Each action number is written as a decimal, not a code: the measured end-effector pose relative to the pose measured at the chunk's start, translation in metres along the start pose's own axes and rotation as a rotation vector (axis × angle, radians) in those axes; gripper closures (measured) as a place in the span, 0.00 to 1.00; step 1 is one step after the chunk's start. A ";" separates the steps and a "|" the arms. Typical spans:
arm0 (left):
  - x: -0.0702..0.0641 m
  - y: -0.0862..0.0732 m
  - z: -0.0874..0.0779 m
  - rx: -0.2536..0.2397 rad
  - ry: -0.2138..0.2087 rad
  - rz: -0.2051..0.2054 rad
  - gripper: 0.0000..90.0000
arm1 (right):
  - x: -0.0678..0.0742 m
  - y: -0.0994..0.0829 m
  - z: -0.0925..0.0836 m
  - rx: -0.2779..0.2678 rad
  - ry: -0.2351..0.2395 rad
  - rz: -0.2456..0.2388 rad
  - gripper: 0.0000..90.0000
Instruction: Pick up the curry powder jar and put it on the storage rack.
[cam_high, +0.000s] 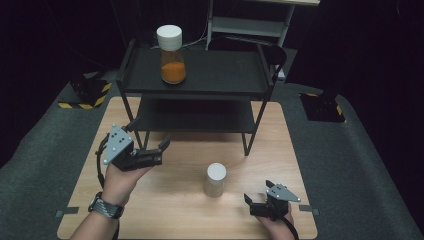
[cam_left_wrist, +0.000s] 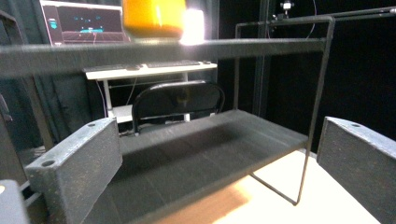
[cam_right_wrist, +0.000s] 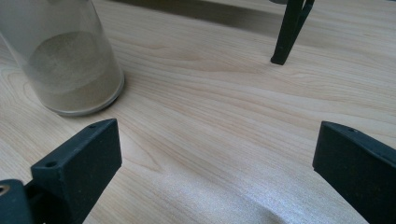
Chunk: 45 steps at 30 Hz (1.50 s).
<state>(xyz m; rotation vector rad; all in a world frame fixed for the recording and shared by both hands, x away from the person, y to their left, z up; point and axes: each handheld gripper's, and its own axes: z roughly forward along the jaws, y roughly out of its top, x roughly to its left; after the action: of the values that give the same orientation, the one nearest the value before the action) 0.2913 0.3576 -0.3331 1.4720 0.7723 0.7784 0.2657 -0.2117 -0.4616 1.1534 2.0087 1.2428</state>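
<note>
A jar of orange powder (cam_high: 173, 56) with a white lid stands on the top shelf of a black two-tier rack (cam_high: 215, 75). A second jar (cam_high: 215, 180), white-lidded with beige powder, stands on the wooden table (cam_high: 170, 200) in front of the rack. My left gripper (cam_high: 148, 135) is open and empty by the rack's front left leg. In its own view it (cam_left_wrist: 219, 158) faces the lower shelf (cam_left_wrist: 210, 140), with the orange jar's base (cam_left_wrist: 154, 18) overhead. My right gripper (cam_high: 258, 192) is open and empty, just right of the beige jar (cam_right_wrist: 70, 60), which is apart from its jaws.
The rack's front right leg (cam_right_wrist: 287, 32) stands on the table ahead of my right gripper. Behind the table are a chair (cam_left_wrist: 177, 100), a desk with a keyboard and a monitor (cam_left_wrist: 79, 21). Grey matting (cam_high: 360, 165) surrounds the table.
</note>
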 end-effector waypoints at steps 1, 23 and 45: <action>0.000 -0.003 -0.002 0.009 -0.005 -0.005 0.00 | 0.000 0.000 0.000 0.000 0.000 0.000 0.01; -0.006 -0.068 -0.027 0.112 -0.041 -0.034 0.00 | 0.001 0.001 0.000 0.006 -0.003 -0.005 0.01; 0.009 -0.132 -0.044 0.268 -0.036 -0.106 0.00 | 0.005 0.002 0.001 0.012 -0.016 -0.019 0.01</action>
<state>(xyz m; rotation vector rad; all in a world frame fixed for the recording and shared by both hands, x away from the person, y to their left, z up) 0.2570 0.3944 -0.4634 1.6642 0.9466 0.5827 0.2646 -0.2064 -0.4601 1.1432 2.0132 1.2099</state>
